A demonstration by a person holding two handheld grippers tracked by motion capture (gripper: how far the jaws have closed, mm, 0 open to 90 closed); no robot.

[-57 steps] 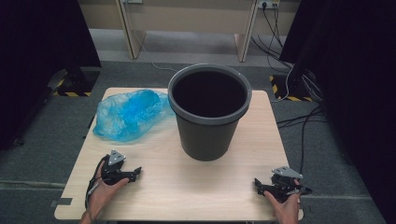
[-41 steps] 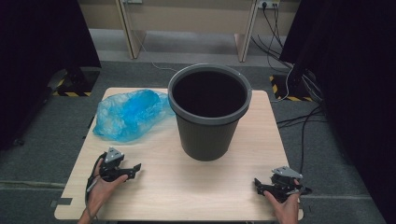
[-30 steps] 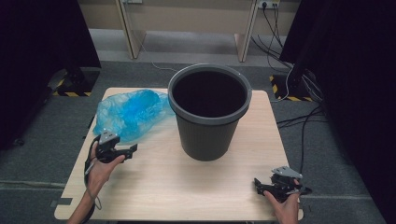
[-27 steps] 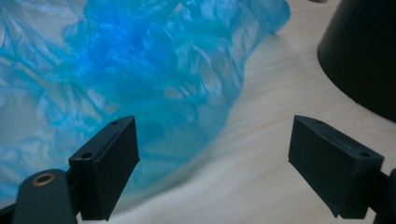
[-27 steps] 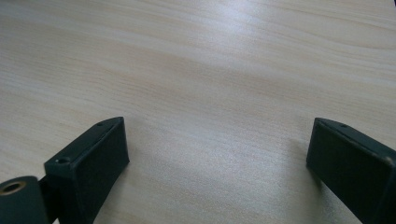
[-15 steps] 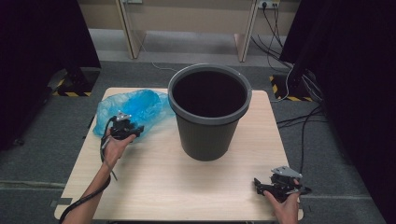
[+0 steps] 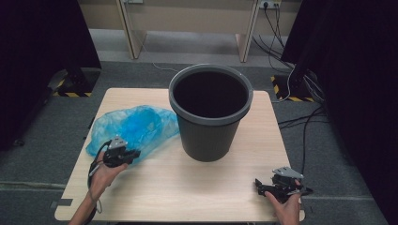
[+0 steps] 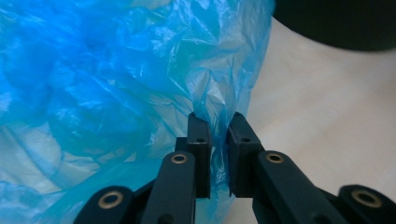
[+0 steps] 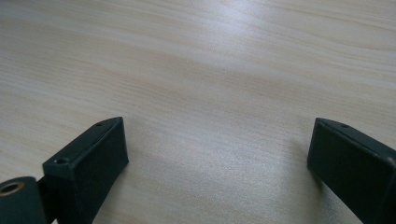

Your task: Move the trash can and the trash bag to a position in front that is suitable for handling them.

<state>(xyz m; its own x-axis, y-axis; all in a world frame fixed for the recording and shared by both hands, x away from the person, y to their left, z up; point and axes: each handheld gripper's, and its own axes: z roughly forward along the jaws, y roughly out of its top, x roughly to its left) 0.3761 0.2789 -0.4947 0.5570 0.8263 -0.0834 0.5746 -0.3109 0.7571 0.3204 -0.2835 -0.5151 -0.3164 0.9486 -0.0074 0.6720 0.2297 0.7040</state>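
Observation:
A crumpled blue plastic bag [image 7: 141, 124] lies on the left of the wooden table [image 7: 187, 192], beside a dark grey bin [image 7: 210, 126]. My left gripper [image 7: 136, 153] is at the bag's near edge. In the left gripper view its jaws have just been closing, and my left gripper [image 8: 218, 126] now pinches a fold of the blue bag [image 8: 116, 84] between its pads. The bin's [image 8: 336, 23] base shows at top right. My right gripper [image 7: 258, 183] rests at the table's front right corner. In its own view my right gripper [image 9: 217, 140] is open wide over bare wood [image 9: 210, 56].
The bin stands upright in the middle of the table, its mouth open and dark inside. Cables [image 7: 305, 117] run over the grey floor to the right. Dark curtains flank both sides.
My left hand went from the table's front left up to the bag, closed its jaws on the bag's edge, and drew back toward the front. The right hand kept still.

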